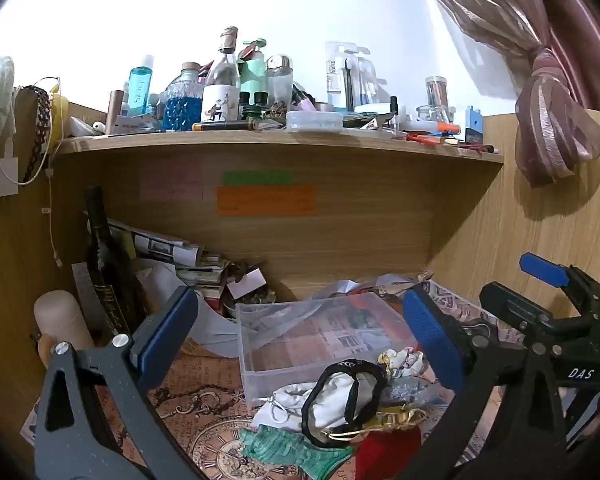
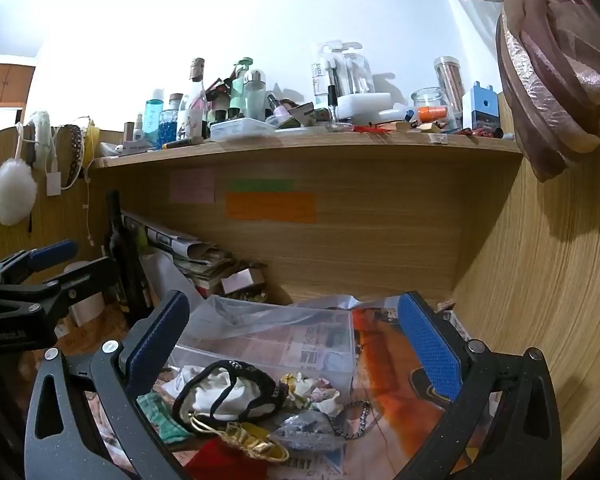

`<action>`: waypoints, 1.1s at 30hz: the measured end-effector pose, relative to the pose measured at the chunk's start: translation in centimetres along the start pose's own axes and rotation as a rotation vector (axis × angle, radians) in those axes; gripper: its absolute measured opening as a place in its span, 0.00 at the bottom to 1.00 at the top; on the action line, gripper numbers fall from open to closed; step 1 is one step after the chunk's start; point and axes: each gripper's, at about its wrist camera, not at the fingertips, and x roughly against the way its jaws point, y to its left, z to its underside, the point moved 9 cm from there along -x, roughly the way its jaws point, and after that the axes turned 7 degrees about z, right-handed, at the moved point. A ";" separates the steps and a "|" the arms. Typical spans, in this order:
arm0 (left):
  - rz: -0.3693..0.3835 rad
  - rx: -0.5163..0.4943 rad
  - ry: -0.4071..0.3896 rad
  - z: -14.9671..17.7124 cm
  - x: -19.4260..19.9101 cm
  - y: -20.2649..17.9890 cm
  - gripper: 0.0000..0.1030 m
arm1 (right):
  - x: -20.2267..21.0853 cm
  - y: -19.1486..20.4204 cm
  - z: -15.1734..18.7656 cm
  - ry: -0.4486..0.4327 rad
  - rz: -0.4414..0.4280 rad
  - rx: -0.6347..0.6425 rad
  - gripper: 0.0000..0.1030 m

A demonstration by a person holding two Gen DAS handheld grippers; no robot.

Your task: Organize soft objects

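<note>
Black elastic loops over a white cloth pouch (image 1: 342,398) at the top of a small heap of soft things: a green knitted piece (image 1: 296,450), a red cloth (image 1: 384,452), a gold drawstring bag (image 2: 252,438), a floral scrunchie (image 2: 306,388) and a beaded band (image 2: 354,420). The heap lies on the worktop (image 1: 204,412), which is covered in patterned paper, just in front of a clear plastic bin (image 1: 300,340) and touching its near wall; the bin looks empty, apart from the newsprint showing through its bottom. The left hand-held gripper (image 1: 300,328) hangs over the pile with its blue pads (image 1: 172,332) wide apart and nothing between them, and the pouch sits below and a little right of its centre line. The right hand-held gripper (image 2: 296,344) is likewise spread open and empty, with the pouch below and left of its centre. So the heap lies between the two, and I would judge neither arm clearly nearer. The black loop's long axis runs roughly across both views, side to side, so either set of fingers would close across its short width after coming down and slightly inward. The bin then lies straight ahead, beyond the pile. Behind it all rises the wooden back panel with coloured sticky notes (image 1: 266,200), a dark wine bottle (image 1: 108,264) beside stacked papers on the left, and a cluttered shelf (image 1: 280,140) of bottles overhead.
</note>
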 end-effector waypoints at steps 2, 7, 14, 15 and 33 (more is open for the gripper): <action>0.001 -0.001 -0.001 0.0 0.1 -0.1 1.00 | -0.1 -0.1 0.0 0.004 0.001 0.000 1.00; 0.002 -0.002 0.000 -0.1 0.1 -0.3 1.00 | -0.1 -0.3 0.0 0.006 0.005 0.003 1.00; 0.003 0.003 0.001 -0.1 0.0 0.0 1.00 | -0.3 0.7 0.4 0.011 -0.002 0.001 1.00; 0.004 0.003 0.002 0.0 0.0 0.0 1.00 | -0.3 0.8 0.4 0.010 -0.001 0.002 1.00; 0.008 0.002 0.007 0.2 -0.4 0.0 1.00 | -0.1 0.4 0.3 0.012 -0.011 -0.016 1.00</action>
